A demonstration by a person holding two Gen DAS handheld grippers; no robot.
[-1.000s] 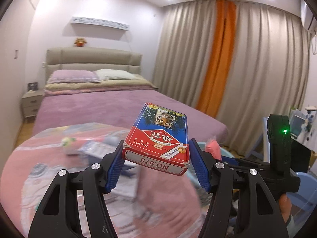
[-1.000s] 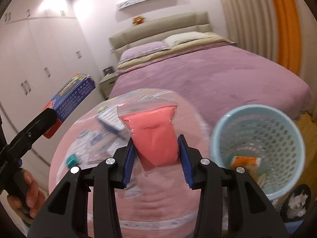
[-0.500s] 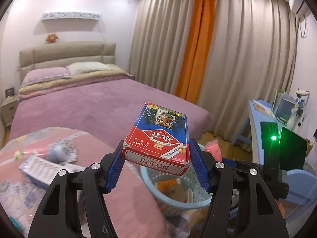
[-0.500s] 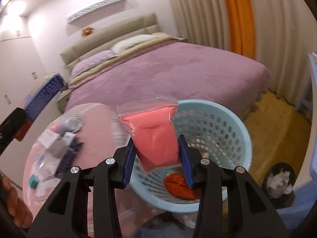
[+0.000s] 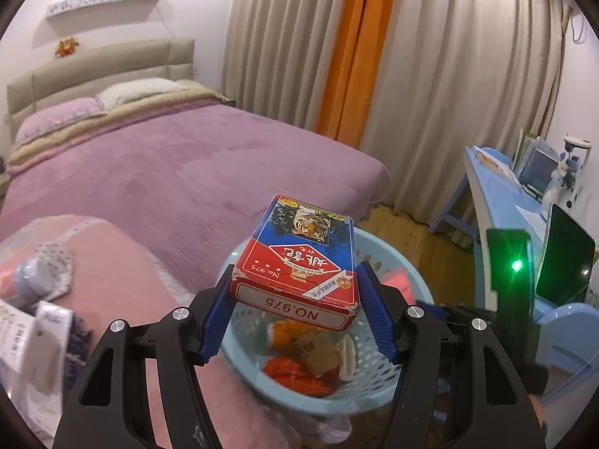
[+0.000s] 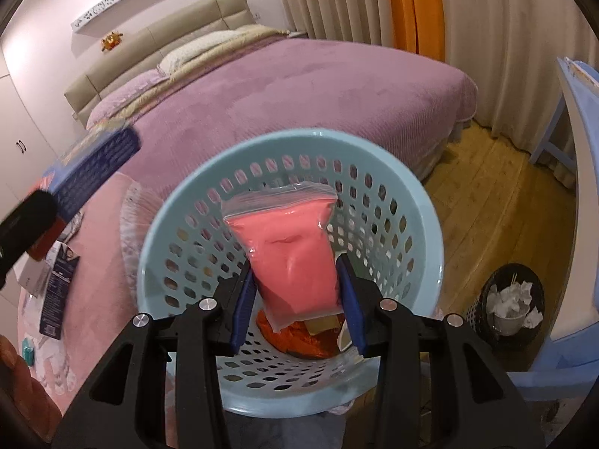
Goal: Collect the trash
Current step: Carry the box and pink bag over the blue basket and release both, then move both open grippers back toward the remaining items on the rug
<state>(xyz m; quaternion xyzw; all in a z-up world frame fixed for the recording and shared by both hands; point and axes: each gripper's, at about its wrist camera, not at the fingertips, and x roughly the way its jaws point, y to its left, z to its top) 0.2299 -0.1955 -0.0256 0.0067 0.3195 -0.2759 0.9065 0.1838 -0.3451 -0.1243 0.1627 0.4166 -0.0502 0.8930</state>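
Trash to collect here is two items, each in a hand-held gripper above a pale blue perforated laundry-style basket (image 6: 292, 142). The left hand-held gripper (image 5: 295, 308) pinches a red and blue playing-card box (image 5: 299, 258) by its sides, the box lying nearly flat with a tiger picture on its far end and "NO.975" on the near end; it hangs over the near rim of the basket. The right hand-held gripper (image 6: 295, 305) has a clear zip bag of pink powder (image 6: 288, 250) standing upright between its blue pads (image 6: 241, 308); its jaws are opening, and the bag sits directly over the basket's mouth. Inside the basket lie an orange crumpled wrapper (image 5: 295, 372), a small brown packet (image 5: 318, 348) and a white scrap (image 5: 346, 355). To the left of the basket is a round desk with a pink cover (image 5: 112, 258), carrying blurred leaflets and small packets. Behind is a bed with a purple spread (image 5: 179, 172), beige curtains with one orange panel (image 5: 352, 48), and a wooden floor (image 6: 498, 202). A small dark bin with crumpled white paper (image 6: 511, 301) stands on the floor to the right, near a blue side table (image 5: 498, 194). In the right wrist view the card box shows blurred at the left edge.
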